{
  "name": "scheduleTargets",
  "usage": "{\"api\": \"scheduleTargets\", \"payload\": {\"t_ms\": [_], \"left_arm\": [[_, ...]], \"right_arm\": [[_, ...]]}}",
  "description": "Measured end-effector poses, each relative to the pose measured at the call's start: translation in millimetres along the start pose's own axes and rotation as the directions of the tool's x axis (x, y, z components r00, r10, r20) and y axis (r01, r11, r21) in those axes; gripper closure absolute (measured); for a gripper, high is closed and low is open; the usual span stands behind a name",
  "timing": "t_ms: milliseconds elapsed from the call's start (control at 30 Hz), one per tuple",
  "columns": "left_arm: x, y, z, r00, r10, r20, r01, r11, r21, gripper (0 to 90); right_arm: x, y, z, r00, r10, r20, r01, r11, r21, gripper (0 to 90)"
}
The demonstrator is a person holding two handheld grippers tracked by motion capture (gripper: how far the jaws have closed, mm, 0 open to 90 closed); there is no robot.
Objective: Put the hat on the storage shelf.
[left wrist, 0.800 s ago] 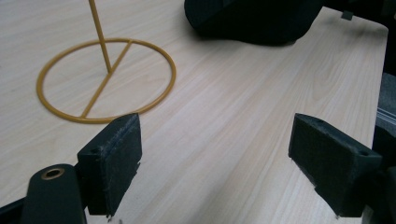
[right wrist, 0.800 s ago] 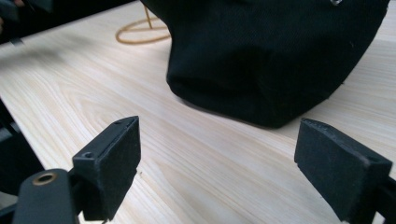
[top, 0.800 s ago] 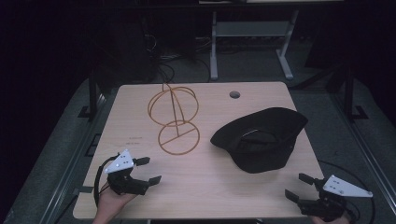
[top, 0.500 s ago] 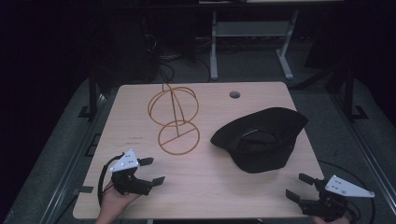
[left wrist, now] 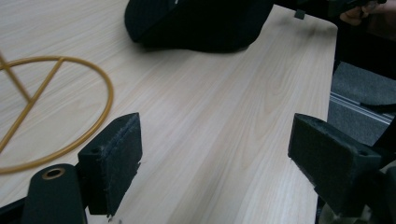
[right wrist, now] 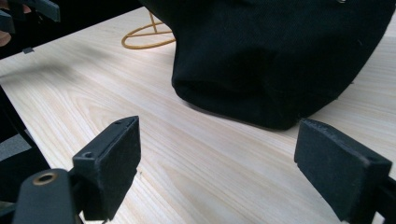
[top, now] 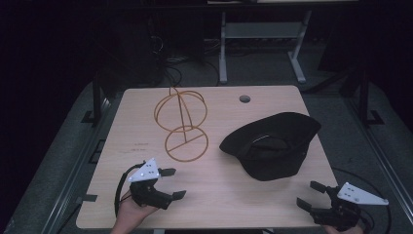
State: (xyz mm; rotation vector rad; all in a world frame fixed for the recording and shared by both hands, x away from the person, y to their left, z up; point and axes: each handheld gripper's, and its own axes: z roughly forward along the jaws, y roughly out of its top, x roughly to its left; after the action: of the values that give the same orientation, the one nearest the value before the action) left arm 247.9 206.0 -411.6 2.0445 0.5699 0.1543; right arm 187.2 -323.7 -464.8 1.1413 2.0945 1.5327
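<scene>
A black brimmed hat [top: 272, 144] lies upside down on the right half of the wooden table [top: 219, 195]. A gold wire stand [top: 181, 124], a round base ring with a wire globe on a stem, rises at the table's middle left. My left gripper [top: 173, 183] is open over the front left of the table, just in front of the stand's base ring [left wrist: 56, 116]. At the front right corner my right gripper [top: 311, 195] is open, a short way in front of the hat [right wrist: 280, 56]. Nothing is between either pair of jaws.
A round cable hole [top: 245, 99] sits near the table's far edge. Behind the table stand a white metal frame [top: 263, 39] and tangled cables on a dark floor. Metal rails run along both table sides.
My left gripper has moved right and slightly forward over the table toward the stand's base ring. The right gripper, hat and stand have stayed in place.
</scene>
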Motion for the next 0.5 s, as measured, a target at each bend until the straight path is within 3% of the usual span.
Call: {"api": "scheduleTargets", "payload": {"t_ms": [233,500], "left_arm": [[-8.2,14.2,15.6,0.9988,0.035,0.034,-0.036,0.9992,0.016,16.9],[-12.4,27.0,34.1,0.9970,0.046,0.062,-0.047,0.9987,0.019,16.9]], "right_arm": [[-4.0,0.3,1.0,0.9996,0.023,-0.016,-0.023,1.000,-0.004,14.2],[-8.0,-0.4,-3.1,0.9995,0.031,-0.004,-0.031,0.999,-0.013,14.1]]}}
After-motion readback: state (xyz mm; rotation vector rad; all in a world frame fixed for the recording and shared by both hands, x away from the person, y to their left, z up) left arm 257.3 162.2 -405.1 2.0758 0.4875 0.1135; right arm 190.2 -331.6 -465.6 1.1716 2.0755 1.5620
